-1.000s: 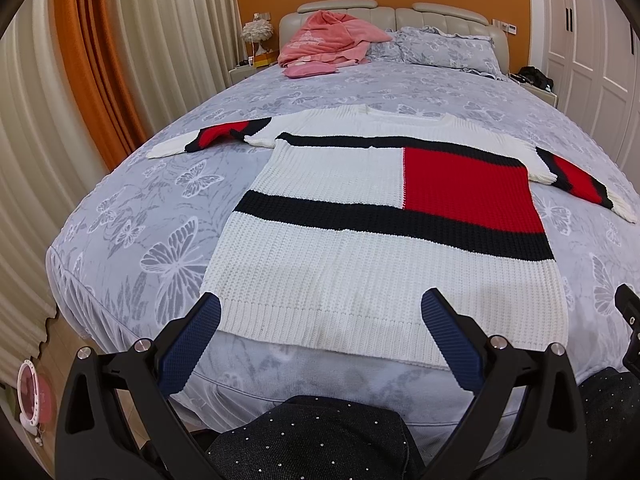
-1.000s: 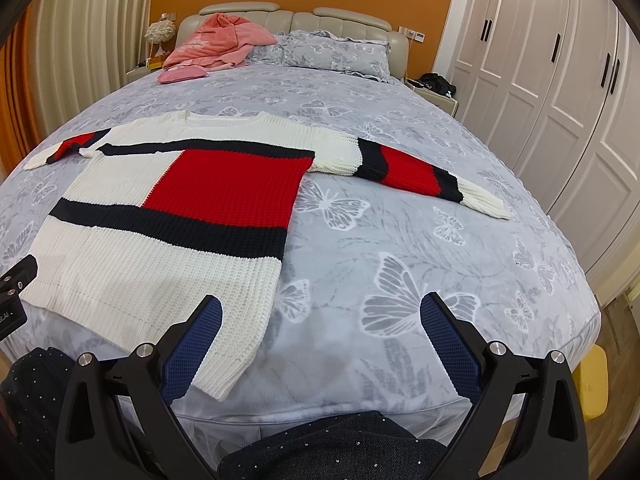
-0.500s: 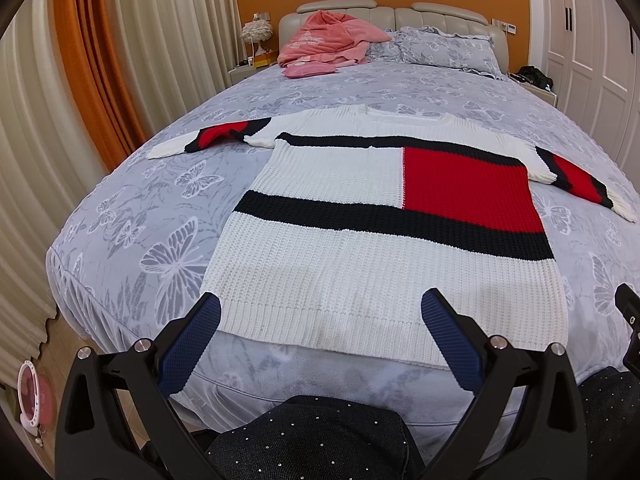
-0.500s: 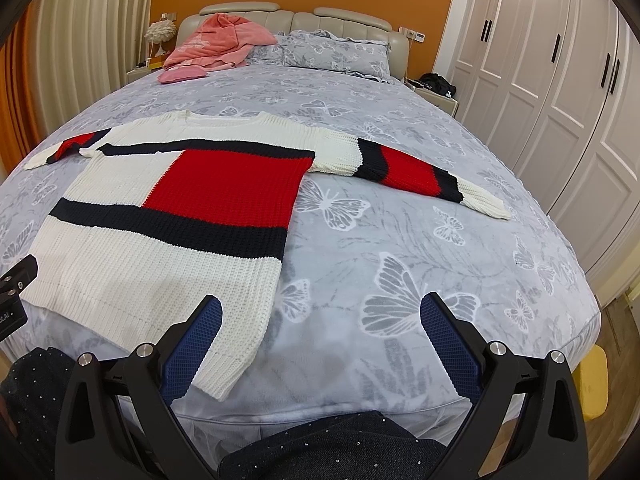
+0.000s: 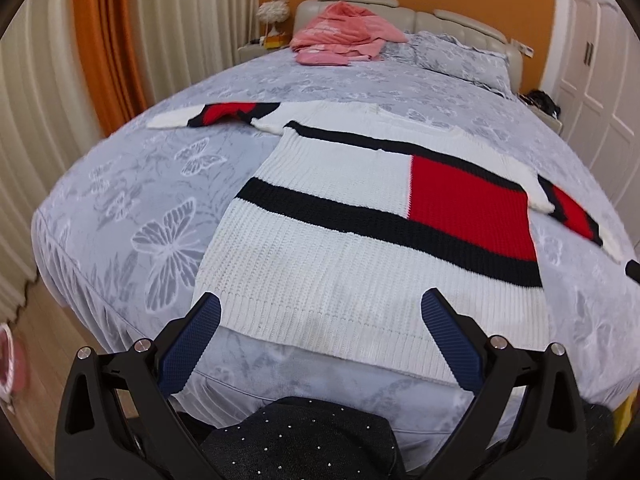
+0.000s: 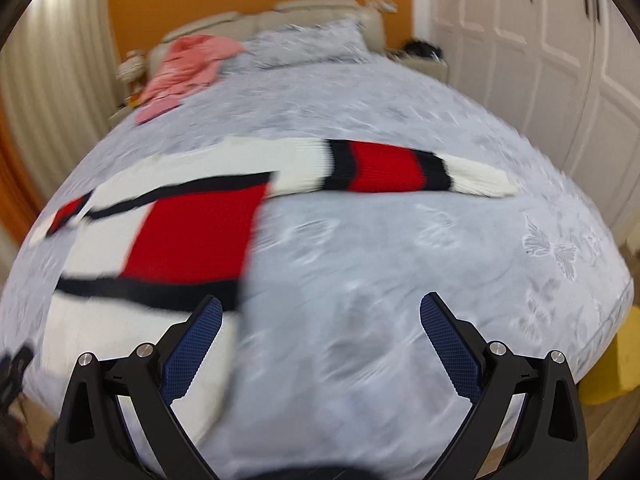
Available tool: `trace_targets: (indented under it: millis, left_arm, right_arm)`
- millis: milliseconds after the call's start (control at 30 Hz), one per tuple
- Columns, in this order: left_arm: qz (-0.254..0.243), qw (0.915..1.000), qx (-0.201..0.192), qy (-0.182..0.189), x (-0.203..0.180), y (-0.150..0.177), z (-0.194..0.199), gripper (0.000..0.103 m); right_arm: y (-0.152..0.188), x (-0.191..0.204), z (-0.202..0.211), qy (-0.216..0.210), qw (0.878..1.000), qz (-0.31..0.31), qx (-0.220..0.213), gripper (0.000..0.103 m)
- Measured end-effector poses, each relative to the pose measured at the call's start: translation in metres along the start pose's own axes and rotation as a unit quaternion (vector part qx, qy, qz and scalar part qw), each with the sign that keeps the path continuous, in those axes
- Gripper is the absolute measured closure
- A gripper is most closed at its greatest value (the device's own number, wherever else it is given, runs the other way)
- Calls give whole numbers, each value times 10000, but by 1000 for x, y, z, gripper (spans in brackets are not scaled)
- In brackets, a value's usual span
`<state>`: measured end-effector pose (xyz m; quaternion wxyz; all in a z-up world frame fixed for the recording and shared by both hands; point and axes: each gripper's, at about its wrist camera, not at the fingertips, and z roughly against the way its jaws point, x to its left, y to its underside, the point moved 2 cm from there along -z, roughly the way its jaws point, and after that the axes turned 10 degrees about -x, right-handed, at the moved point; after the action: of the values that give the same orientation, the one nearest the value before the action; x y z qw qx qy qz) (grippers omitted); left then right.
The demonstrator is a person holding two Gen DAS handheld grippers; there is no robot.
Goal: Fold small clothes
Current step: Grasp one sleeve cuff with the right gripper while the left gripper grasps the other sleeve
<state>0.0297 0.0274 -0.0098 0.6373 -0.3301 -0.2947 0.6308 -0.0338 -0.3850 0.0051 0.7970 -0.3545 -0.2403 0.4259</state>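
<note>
A white knit sweater [image 5: 352, 248] with navy stripes and a red block lies flat, front up, on the bed, both sleeves spread out. My left gripper [image 5: 320, 310] is open and empty, just above the sweater's hem near its left corner. In the blurred right wrist view the sweater [image 6: 192, 232] lies to the left, and its right sleeve [image 6: 392, 166] stretches across the bed. My right gripper [image 6: 320, 312] is open and empty over bare bedspread, beside the sweater's right edge.
The bed [image 5: 132, 200] has a grey butterfly bedspread. A pink garment [image 5: 344, 34] and pillows [image 5: 460, 56] lie at the headboard. Curtains [image 5: 100, 40] hang at the left. White wardrobe doors [image 6: 560, 60] stand at the right. A yellow object [image 6: 624, 364] sits on the floor.
Both grippers have moved forward over the bed and tilted. The right one swings fast, so its view is blurred. The sweater has not moved.
</note>
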Motion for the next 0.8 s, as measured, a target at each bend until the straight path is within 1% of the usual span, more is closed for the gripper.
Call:
trace_targets:
  millis: [100,133,200,233,333,400,433,467,500,533,567,600,633,667,700,733,800]
  left_arm:
    - [-81,10000,-7,-55,-1,-5,-5,5]
    - [-120,9999,-8,-68,-3,-6,-7,5]
    - [-195,9998,43,-87,-8,-10,-13,5]
    - [-212,9997,76,-71,-11,-12,-16,5]
    - [-310,9994,118,-20,-24,-19,-26,5]
    - [-437,9989,143,-10,-34,-24,-35,5]
    - [-489,9987,140,-16,-38,-25,-38,5]
    - [-551,9984,132,-10,-42,-27,-41,5]
    - [-637,9979,117,-18,-47,-29,-45,5]
    - [-686,9976,109,-10,-51,-30,-48,5]
    - [-718,9974,105,0,-53,-30,-50,5]
    - [-755,9971,100,-1,-55,-31,-53,5]
    - [-779,9969,111,22,-56,-32,-57,5]
    - [-781,9968,133,45,-57,-32,-59,5]
    - [-785,9968,162,51,-57,-32,-63,5]
    - [-776,9968,169,53,-57,-33,-65,5]
    - [-706,9973,183,93,-53,-33,-69,5]
  right_arm:
    - [-37,-66,-51,372,9971,-619,218,5]
    - [-51,-95,-73,531,9939,-927,269,5]
    - [-66,-130,-103,673,9877,-1358,380,5]
    - [-73,-154,-124,759,9817,-1680,478,5]
    - [-82,-194,-169,971,9675,-2238,667,7]
    - [-85,-207,-193,1101,9618,-2394,743,7]
    - [-85,-212,-209,1188,9584,-2443,878,7]
    - [-84,-217,-220,1141,9584,-2384,1076,8]
    - [-83,-219,-229,1186,9560,-2429,1137,19]
    - [-82,-221,-237,1115,9547,-2523,1113,32]
    - [-83,-220,-241,1070,9557,-2536,1043,36]
    - [-86,-218,-243,1048,9583,-2484,946,47]
    - [-92,-213,-247,922,9624,-2395,887,71]
    - [-97,-208,-248,778,9635,-2410,868,86]
    - [-104,-203,-244,634,9635,-2484,773,88]
    - [-120,-187,-230,306,9668,-2506,395,88]
    - [-151,-144,-210,-237,9769,-2126,-2,88]
